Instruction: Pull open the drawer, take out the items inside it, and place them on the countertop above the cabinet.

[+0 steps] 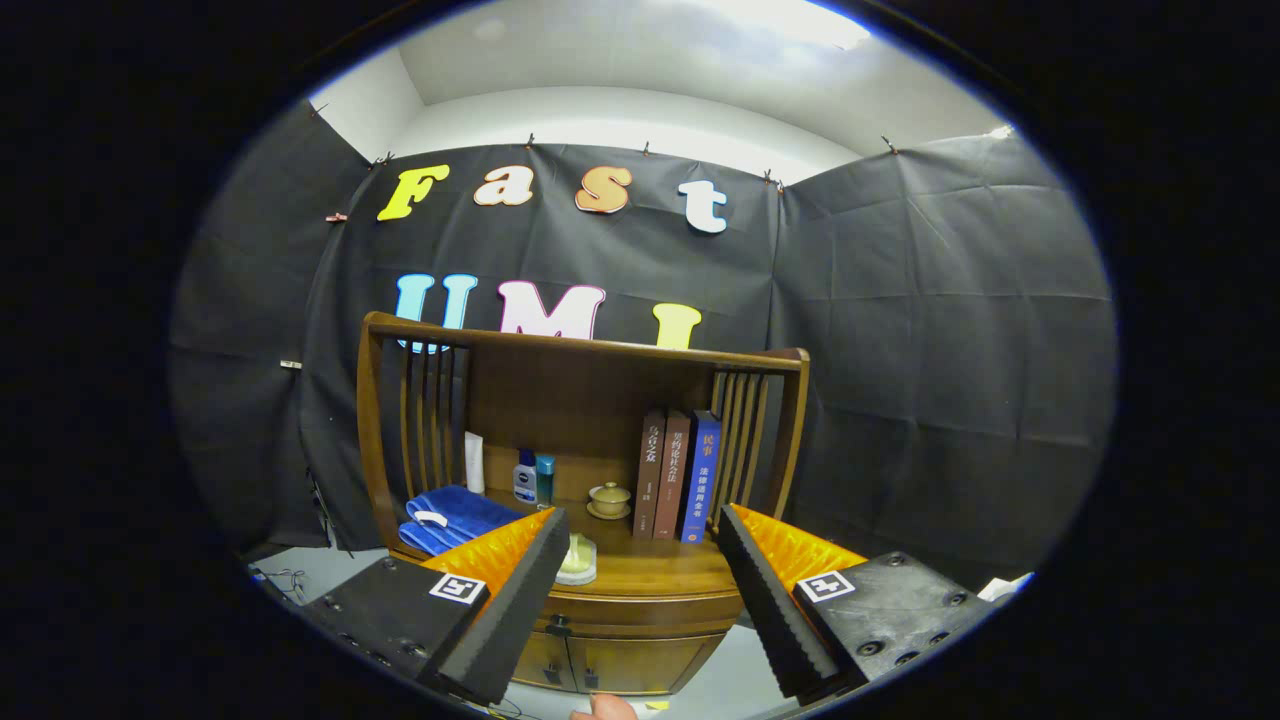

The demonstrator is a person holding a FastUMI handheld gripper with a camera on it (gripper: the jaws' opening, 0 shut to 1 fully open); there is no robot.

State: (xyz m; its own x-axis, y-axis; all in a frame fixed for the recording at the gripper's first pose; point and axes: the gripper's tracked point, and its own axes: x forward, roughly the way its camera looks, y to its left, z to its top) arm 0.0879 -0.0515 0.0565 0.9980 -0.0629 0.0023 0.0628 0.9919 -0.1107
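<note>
Claw open, drawer shut (contents hidden), cabinet partly blocked

We're in a staged recording booth: black cloth walls clipped up behind a brown wooden cabinet dressed homelike, upright books and folded blue towel on it.

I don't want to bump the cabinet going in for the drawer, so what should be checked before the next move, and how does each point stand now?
1. Tongs open with nothing between them: ok.
2. Drawer shut, not yet pulled: ok as a start.
3. Drawer handle in sight between the fingers: ok, though small.
4. Tongs clear of the cabinet: ok.
5. Free spot on the countertop among towel, books and cup: ok.
6. Items inside the drawer: cannot tell.
</note>
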